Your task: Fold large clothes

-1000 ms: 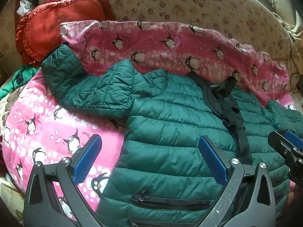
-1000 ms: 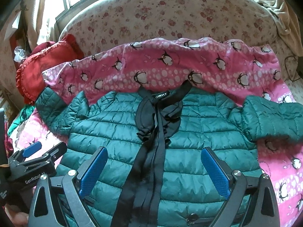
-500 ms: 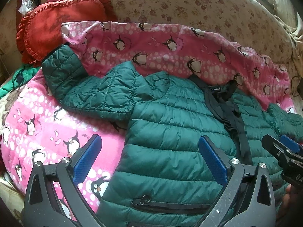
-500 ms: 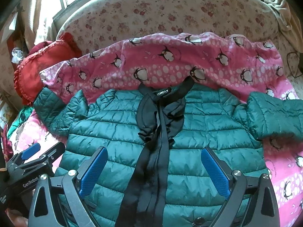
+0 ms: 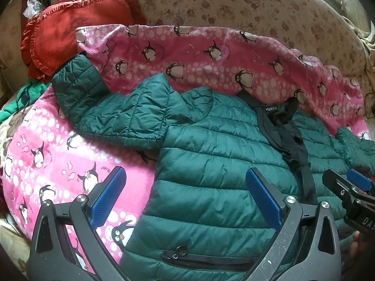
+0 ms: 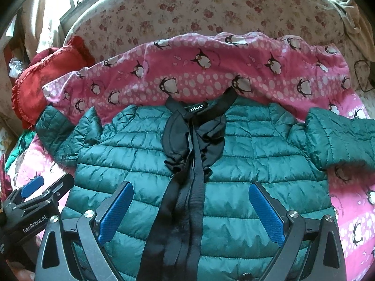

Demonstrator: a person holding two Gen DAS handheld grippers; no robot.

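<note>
A dark green quilted jacket (image 5: 211, 154) lies front up on a pink penguin blanket (image 5: 58, 154), black zip band (image 6: 187, 187) down its middle, collar toward the sofa back. Its sleeves spread out to the left (image 5: 112, 110) and right (image 6: 339, 138). My left gripper (image 5: 185, 199) is open and empty, hovering above the jacket's left lower side near a zip pocket (image 5: 206, 257). My right gripper (image 6: 191, 210) is open and empty, hovering above the jacket's lower middle, astride the zip band. Each gripper shows at the edge of the other's view.
A floral sofa back (image 6: 211, 7) curves behind the blanket. A red frilled cushion (image 5: 63, 32) sits at the back left. A green cloth (image 5: 21, 98) lies at the far left. A beige cloth (image 6: 344, 4) hangs at the back right.
Both grippers have drawn back slightly and shifted left over the jacket; the jacket has not moved. Both stay open.
</note>
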